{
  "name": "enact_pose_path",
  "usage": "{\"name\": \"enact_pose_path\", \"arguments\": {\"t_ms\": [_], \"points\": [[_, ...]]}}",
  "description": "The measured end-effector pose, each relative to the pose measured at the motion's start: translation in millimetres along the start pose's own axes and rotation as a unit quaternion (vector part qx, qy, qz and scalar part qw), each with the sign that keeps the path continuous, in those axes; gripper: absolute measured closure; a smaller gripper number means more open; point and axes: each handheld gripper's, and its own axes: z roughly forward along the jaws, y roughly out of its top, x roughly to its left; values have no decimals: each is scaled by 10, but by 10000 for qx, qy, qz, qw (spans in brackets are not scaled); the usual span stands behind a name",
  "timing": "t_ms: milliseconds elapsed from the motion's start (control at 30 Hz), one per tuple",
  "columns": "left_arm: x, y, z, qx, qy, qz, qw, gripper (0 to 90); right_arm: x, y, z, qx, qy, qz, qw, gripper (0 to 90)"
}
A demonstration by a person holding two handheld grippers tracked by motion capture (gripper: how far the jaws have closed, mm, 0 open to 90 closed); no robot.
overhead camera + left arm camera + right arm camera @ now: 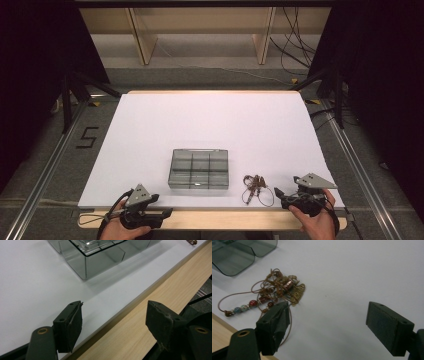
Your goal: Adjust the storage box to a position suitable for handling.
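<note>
1. The right gripper [280, 194] sits at the lower right of the high view, at the near edge of the white table [210, 125]. Its jaws stand apart with nothing between them.
2. The left gripper [162, 212] sits at the lower left of the high view, over the bare wooden strip [225, 220] along the table's near edge. Its jaws are likewise spread and empty.
3. The beaded necklace [255, 186] lies in a tangled heap on the table, just left of the right gripper in the high view and apart from it. In the right gripper view it [274, 291] lies at the upper left of the frame, above and partly behind the left jaw.
4. The heap's long axis in the right gripper view runs from the bead strand at the left edge up and right to the brass filigree pendant [298, 291]. One thin cord loop trails down behind the left jaw.
5. The right gripper is clearly the nearer one; the left gripper lies well apart, with the compartment box [199, 169] between it and the necklace.
6. Judgement: the coming move is a short reach toward the necklace by the right gripper.
7. Count: one necklace, one smoky clear box with six compartments visible, two grippers, one table.
</note>
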Motion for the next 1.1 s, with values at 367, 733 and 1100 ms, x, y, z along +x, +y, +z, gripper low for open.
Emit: {"name": "enact_pose_path", "arguments": {"t_ms": [367, 733, 1100], "points": [[42, 6, 7, -61, 54, -73, 9999, 290, 26, 58, -11, -272, 326, -97, 9991, 309], [122, 66, -1, 51, 85, -48, 9999, 299, 181, 186, 26, -285, 697, -258, 9968, 607], [275, 188, -9, -62, 283, -86, 9995, 435, 324, 368, 167, -297, 865, -603, 9940, 791]]}}
